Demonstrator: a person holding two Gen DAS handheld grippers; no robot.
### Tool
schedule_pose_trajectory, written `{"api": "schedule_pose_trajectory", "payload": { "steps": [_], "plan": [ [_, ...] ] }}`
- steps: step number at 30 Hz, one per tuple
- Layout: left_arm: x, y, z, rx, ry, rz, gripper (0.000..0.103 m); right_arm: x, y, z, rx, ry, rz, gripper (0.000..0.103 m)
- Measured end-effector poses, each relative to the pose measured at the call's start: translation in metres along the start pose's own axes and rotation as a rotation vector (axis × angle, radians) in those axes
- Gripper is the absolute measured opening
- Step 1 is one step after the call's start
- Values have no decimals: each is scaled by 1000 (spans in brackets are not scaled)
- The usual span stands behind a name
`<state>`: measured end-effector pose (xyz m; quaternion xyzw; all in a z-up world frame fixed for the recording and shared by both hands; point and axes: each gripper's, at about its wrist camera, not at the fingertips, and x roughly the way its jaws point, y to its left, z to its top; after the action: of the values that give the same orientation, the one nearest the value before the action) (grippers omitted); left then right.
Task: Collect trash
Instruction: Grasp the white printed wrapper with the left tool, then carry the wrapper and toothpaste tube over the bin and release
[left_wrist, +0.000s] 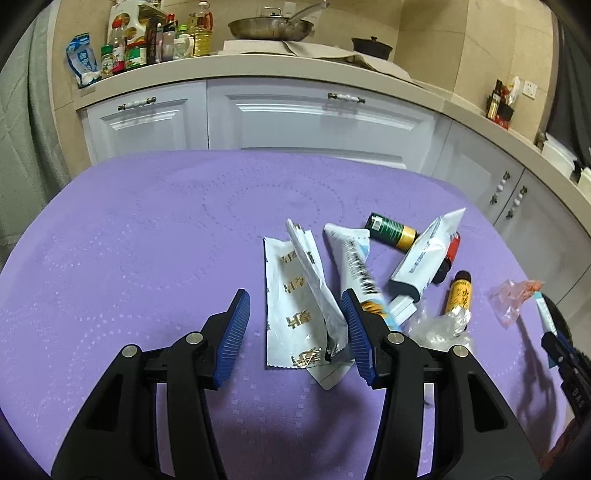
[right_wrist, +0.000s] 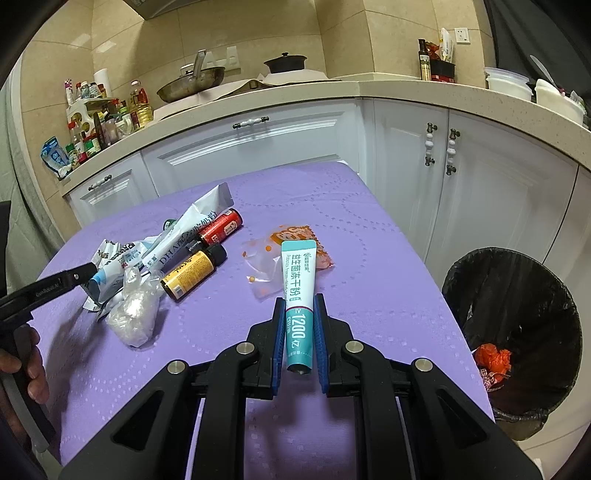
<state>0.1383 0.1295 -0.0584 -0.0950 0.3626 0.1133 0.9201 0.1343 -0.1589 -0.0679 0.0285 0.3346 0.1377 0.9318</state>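
The job is only just started, as far as I can tell. The black trash bin (right_wrist: 517, 332) stands on the floor beside the desk (right_wrist: 369, 280), and inside it there is some crumpled red trash (right_wrist: 493, 358) and a bit more stuff near it that I cannot make out. So a little has gone in already, I think.

The right tongs (right_wrist: 300, 334) are clamped on a teal and white packet (right_wrist: 299, 295). The packet is lifted above the desk, to the left of the bin, and not over the bin yet. It looks like the next thing to be dropped in.

A lot is left on the desk. Further left of the bin lies a clear wrapper with orange bits (right_wrist: 280, 258). Past that, well apart from the bin, is a pile: a yellow bottle (right_wrist: 188, 275), a red bottle (right_wrist: 221, 227), a green bottle (left_wrist: 391, 230), a long white pouch (right_wrist: 184, 236), a ball of clear plastic (right_wrist: 135, 314) and more white packets.

The left tongs (left_wrist: 295, 332) are wide apart and hold nothing. They are at the side of the pile that is farthest from the bin, with a white and gold packet (left_wrist: 295, 302) lying between the 2 blue pads (left_wrist: 232, 332). That packet may be the one the left tongs take. I count about 8 things left to pick up.
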Motion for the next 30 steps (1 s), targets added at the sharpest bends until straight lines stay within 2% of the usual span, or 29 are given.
{"api": "schedule_pose_trajectory", "payload": {
  "steps": [1, 3, 5, 7, 14, 21, 25, 30],
  "plan": [
    [1, -1, -1, 5, 2, 3, 47, 1, 0, -1, 1, 2, 0, 16],
    [3, 0, -2, 11, 10, 0, 35, 1, 0, -1, 1, 3, -1, 16],
    [5, 0, -3, 16, 19, -10, 19, 2, -1, -1, 0, 5, 1, 16],
    [6, -1, -4, 28, 24, -14, 7, 1, -1, -2, -1, 5, 3, 16],
    [-10, 8, -9, 48, -25, 7, 4, -6, -2, -1, -1, -14, 1, 16],
    [-43, 14, -12, 62, -71, 14, 4, -21, -5, -1, 6, -43, -8, 16],
    [-65, 4, -13, 77, -99, -18, 4, -32, -10, -1, 13, -61, -25, 16],
    [-86, -31, -12, 124, -128, -112, 4, -48, -26, -3, 34, -85, -63, 16]
  ]
}}
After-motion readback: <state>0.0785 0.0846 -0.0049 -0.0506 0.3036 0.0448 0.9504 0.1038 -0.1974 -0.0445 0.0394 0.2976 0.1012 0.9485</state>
